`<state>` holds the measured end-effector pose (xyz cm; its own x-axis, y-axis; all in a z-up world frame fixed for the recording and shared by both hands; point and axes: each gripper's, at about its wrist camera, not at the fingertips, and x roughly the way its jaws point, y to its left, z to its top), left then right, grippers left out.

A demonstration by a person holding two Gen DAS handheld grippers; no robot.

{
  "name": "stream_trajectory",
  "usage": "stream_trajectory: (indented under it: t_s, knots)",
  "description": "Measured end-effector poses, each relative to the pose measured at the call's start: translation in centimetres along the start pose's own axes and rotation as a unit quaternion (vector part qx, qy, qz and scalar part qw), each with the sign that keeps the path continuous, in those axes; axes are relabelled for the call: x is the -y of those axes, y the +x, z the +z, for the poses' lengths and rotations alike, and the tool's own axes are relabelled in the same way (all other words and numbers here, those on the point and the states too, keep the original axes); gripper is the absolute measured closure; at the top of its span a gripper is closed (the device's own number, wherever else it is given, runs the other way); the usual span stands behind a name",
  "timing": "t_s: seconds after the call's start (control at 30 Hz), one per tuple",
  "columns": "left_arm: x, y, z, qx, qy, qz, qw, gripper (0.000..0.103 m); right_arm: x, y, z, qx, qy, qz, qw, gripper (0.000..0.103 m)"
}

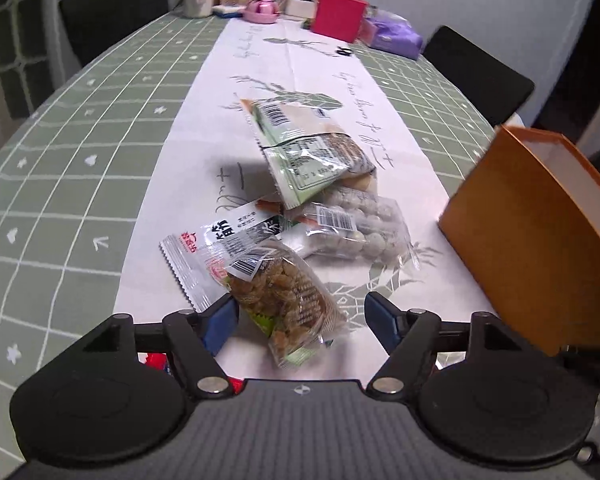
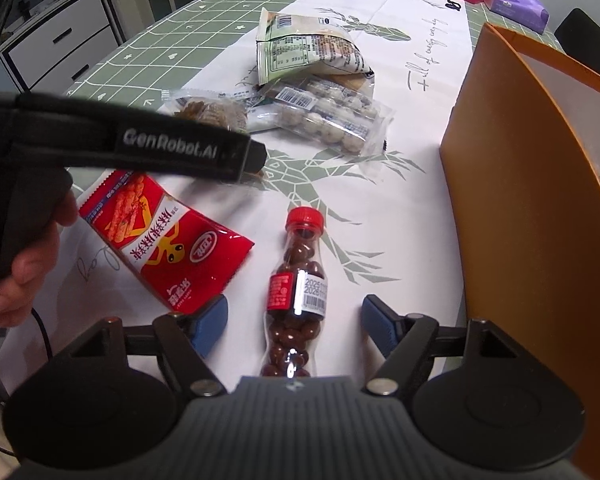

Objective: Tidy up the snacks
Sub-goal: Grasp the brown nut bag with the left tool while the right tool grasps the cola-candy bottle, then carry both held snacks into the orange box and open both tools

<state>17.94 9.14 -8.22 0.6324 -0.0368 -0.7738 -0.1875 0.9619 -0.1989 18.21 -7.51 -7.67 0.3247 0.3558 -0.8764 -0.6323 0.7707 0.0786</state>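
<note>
Jaws of left gripper [image 1: 300, 316] spread around raisin packet [image 1: 284, 300], right gripper [image 2: 294, 320] jaws spread astride chocolate bottle [image 2: 296, 292], orange box [image 2: 540, 200] beside.

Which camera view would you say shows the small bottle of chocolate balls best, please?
The right wrist view: the bottle of chocolate balls lies there between the open fingers of the right gripper, red cap and label plain. The left wrist view shows none of it, only snack packets and the orange box.
</note>
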Motion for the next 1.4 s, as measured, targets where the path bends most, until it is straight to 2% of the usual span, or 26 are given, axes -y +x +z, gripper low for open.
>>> stream_trajectory:
  t_s: [0.1,0.17,0.23,0.33,0.47,0.57,0.67,0.9,1.17,1.4]
  knots:
    - [-0.3,0.7,0.3,-0.019,-0.029,0.006,0.9994,0.017,0.1,0.0,0.0,0.001,-0.001,0.002,1.0,0.03]
    - [-0.4,1.2,0.4,-0.028,-0.034,0.022,0.9988,0.025,0.1,0.0,0.0,0.001,0.0,-0.002,1.0,0.03]
    - [-0.3,1.2,0.4,-0.022,-0.028,0.033,0.9988,0.028,0.2,0.0,0.0,0.003,0.003,-0.005,1.0,0.032]
    - [-0.2,1.1,0.3,-0.022,-0.02,0.034,0.999,0.036,0.1,-0.1,-0.1,0.006,-0.005,-0.018,1.0,0.039]
    - [0.0,0.8,0.2,-0.023,-0.002,0.045,0.9987,0.044,0.3,-0.4,0.0,0.007,-0.005,-0.026,1.0,0.055]
    - [0.3,0.5,0.0,-0.022,0.012,0.05,0.9984,0.048,0.5,-0.6,0.0,0.004,0.001,-0.029,1.0,0.074]
    - [0.6,-0.1,-0.1,-0.026,0.025,0.049,0.9982,0.053,0.6,-0.7,-0.1,0.001,0.004,-0.027,1.0,0.074]
    - [0.4,-1.7,-0.8,-0.067,0.03,0.026,0.997,0.054,0.3,-1.0,-0.3,-0.018,0.012,-0.019,1.0,0.074]
    - [1.4,-4.4,-1.0,-0.079,0.074,0.013,0.994,0.055,-0.7,-3.2,-0.2,-0.008,-0.011,-0.026,1.0,0.074]
    - [3.4,-7.0,-1.0,-0.107,0.138,0.001,0.9846,0.055,-1.3,-6.1,-0.2,-0.009,-0.05,-0.037,0.998,0.074]
